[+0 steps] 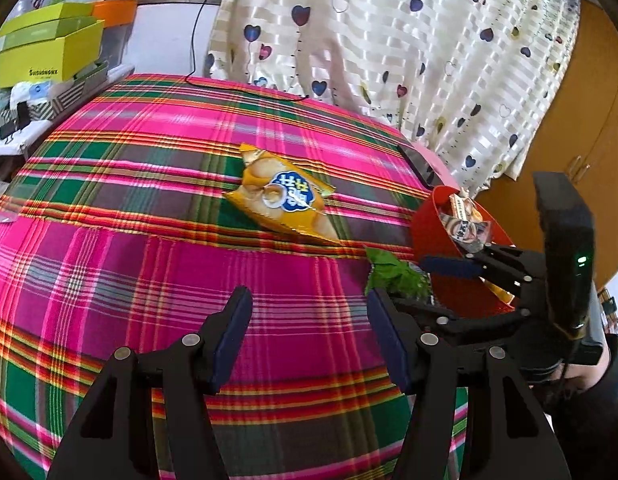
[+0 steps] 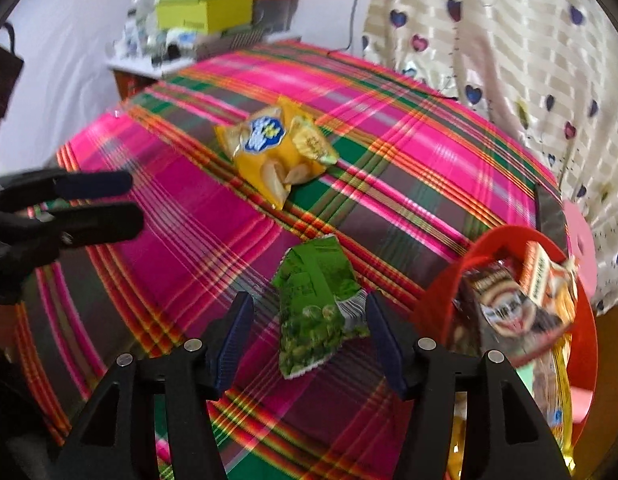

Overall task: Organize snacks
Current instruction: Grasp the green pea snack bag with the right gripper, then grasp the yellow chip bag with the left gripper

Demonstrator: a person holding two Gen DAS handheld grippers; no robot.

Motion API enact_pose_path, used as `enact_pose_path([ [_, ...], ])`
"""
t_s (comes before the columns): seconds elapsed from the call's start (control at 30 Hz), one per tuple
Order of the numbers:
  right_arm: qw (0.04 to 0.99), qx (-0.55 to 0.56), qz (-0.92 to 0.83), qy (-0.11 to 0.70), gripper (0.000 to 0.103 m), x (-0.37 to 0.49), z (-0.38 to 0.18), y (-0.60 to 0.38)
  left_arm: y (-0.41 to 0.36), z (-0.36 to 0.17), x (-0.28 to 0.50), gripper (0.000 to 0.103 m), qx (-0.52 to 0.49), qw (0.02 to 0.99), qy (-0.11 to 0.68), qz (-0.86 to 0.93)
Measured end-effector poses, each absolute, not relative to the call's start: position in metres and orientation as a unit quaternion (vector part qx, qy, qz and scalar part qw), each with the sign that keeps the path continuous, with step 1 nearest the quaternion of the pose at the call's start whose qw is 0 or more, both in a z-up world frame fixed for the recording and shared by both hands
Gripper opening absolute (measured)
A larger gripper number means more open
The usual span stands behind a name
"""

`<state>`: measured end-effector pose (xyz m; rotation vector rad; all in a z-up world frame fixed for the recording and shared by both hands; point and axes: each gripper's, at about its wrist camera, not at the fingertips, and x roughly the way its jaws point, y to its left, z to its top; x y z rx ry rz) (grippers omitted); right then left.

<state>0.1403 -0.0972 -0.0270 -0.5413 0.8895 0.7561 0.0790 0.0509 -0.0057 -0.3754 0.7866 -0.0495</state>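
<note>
A green snack bag (image 2: 315, 280) lies on the plaid tablecloth (image 2: 189, 220), between the fingers of my right gripper (image 2: 309, 306). That gripper stands open, its left pad clear of the bag and its right pad at the bag's edge. Farther back rests a yellow chip bag (image 2: 273, 148). To the right, a red basket (image 2: 505, 236) holds several snack packets (image 2: 509, 304). My left gripper (image 1: 308, 300) hovers open over bare cloth with nothing in it. In the left wrist view I see the yellow chip bag (image 1: 283, 196), the red basket (image 1: 425, 216) and the green bag (image 1: 393, 276), partly hidden by the right gripper (image 1: 421, 284).
Yellow-green boxes (image 1: 49, 52) are stacked on a side table at the back left. A heart-patterned curtain (image 1: 389, 40) hangs behind the table, with a wooden cabinet (image 1: 581, 128) to its right. A flat dark object (image 1: 419, 162) lies at the table's far right edge. A black cable (image 1: 197, 40) trails onto the cloth.
</note>
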Motion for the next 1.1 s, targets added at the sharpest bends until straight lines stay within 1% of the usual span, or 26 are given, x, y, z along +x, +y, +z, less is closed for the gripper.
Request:
enact_pose_path([
  [0.17, 0.78, -0.306, 0.332, 0.434, 0.057, 0.15, -0.043, -0.083, 0.058, -0.008, 0.079, 0.061, -0.19, 0.905, 0.381, -0.021],
  [0.2, 0.777, -0.31, 0.326, 0.441, 0.055, 0.153, -0.046, -0.083, 0.059, -0.008, 0.078, 0.061, -0.192, 0.904, 0.38, -0.02],
  [0.23, 0.777, -0.312, 0.326, 0.439, 0.046, 0.154, -0.046, -0.083, 0.06, -0.008, 0.078, 0.061, -0.193, 0.904, 0.38, -0.02],
  [0.3, 0.776, -0.312, 0.321, 0.443, 0.034, 0.158, -0.046, -0.083, 0.061, -0.009, 0.079, 0.061, -0.195, 0.904, 0.38, -0.019],
  [0.4, 0.781, -0.302, 0.319, 0.445, 0.031, 0.16, -0.044, -0.086, 0.061, -0.009, 0.078, 0.061, -0.196, 0.904, 0.38, -0.018],
  [0.7, 0.815, -0.221, 0.338, 0.416, 0.031, 0.142, -0.019, -0.1, 0.058, -0.005, 0.086, 0.061, -0.188, 0.906, 0.378, -0.015],
  [1.0, 0.841, -0.166, 0.331, 0.395, 0.031, 0.134, 0.004, -0.123, 0.061, -0.001, 0.118, 0.061, -0.186, 0.91, 0.371, -0.005],
  [1.1, 0.844, -0.156, 0.331, 0.392, 0.031, 0.135, 0.009, -0.127, 0.065, 0.0, 0.13, 0.066, -0.198, 0.91, 0.364, 0.003],
])
